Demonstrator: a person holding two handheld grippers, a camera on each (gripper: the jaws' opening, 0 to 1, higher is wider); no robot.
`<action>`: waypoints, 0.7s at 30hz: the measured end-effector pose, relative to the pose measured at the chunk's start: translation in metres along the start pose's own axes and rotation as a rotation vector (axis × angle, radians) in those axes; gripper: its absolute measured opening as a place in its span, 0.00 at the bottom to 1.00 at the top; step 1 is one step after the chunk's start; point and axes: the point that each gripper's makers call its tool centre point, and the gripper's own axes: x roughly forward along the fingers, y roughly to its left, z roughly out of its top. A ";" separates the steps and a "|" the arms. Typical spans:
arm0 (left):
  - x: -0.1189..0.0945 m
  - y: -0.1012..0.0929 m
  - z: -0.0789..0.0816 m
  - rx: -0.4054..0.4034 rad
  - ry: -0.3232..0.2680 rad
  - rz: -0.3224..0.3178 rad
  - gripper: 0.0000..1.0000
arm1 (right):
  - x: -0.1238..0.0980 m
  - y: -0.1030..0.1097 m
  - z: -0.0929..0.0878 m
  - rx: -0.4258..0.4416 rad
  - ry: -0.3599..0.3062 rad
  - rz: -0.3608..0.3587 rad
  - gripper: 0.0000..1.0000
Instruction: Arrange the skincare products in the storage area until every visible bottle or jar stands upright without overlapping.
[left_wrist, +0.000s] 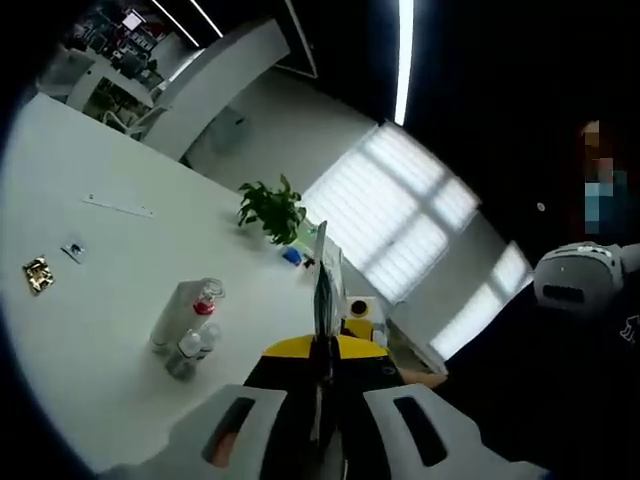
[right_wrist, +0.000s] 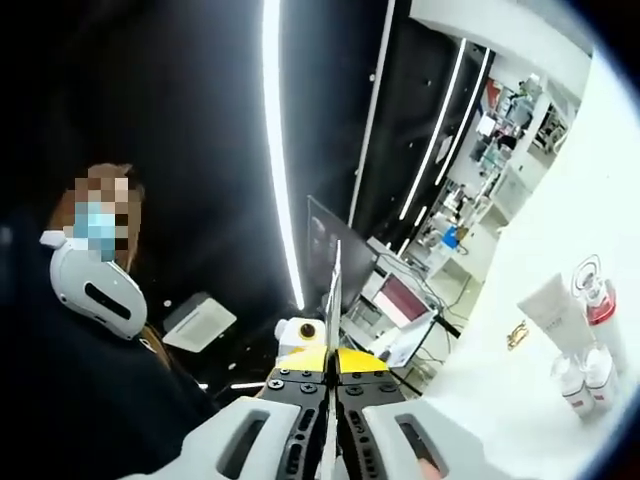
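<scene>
White plastic jaws of the left gripper (left_wrist: 325, 375) pressed together around a thin flat card or sheet seen edge-on, standing up from the yellow tips; probably raised off the work to keep clear of the products. Beyond, on the white table (left_wrist: 100, 300), a tight cluster: a clear pump bottle with red collar (left_wrist: 205, 300) upright, a pale tube (left_wrist: 172, 315) just beside it, two small clear bottles (left_wrist: 190, 350) touching in front. Grouped close, likely waiting to be spaced apart. Farther off, a small gold item (left_wrist: 38, 274), then a green plant (left_wrist: 272, 210).

Right gripper (right_wrist: 331, 385) likewise closed flat, a thin sheet edge rising between the yellow tips, held well away from the table. Same cluster at the right edge: white tube (right_wrist: 550, 305), pump bottle (right_wrist: 598, 300), two small bottles (right_wrist: 583, 375). Behind, a laptop (right_wrist: 405, 320) and shelves
</scene>
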 end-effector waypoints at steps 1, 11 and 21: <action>-0.001 0.002 0.000 -0.009 -0.011 0.006 0.03 | 0.000 -0.001 0.000 0.004 -0.002 -0.003 0.00; -0.003 0.016 -0.016 -0.069 -0.069 0.016 0.08 | 0.000 -0.009 -0.005 0.063 -0.039 -0.043 0.00; -0.001 0.025 -0.034 -0.104 -0.094 0.043 0.08 | -0.001 -0.016 -0.004 0.107 -0.073 -0.075 0.00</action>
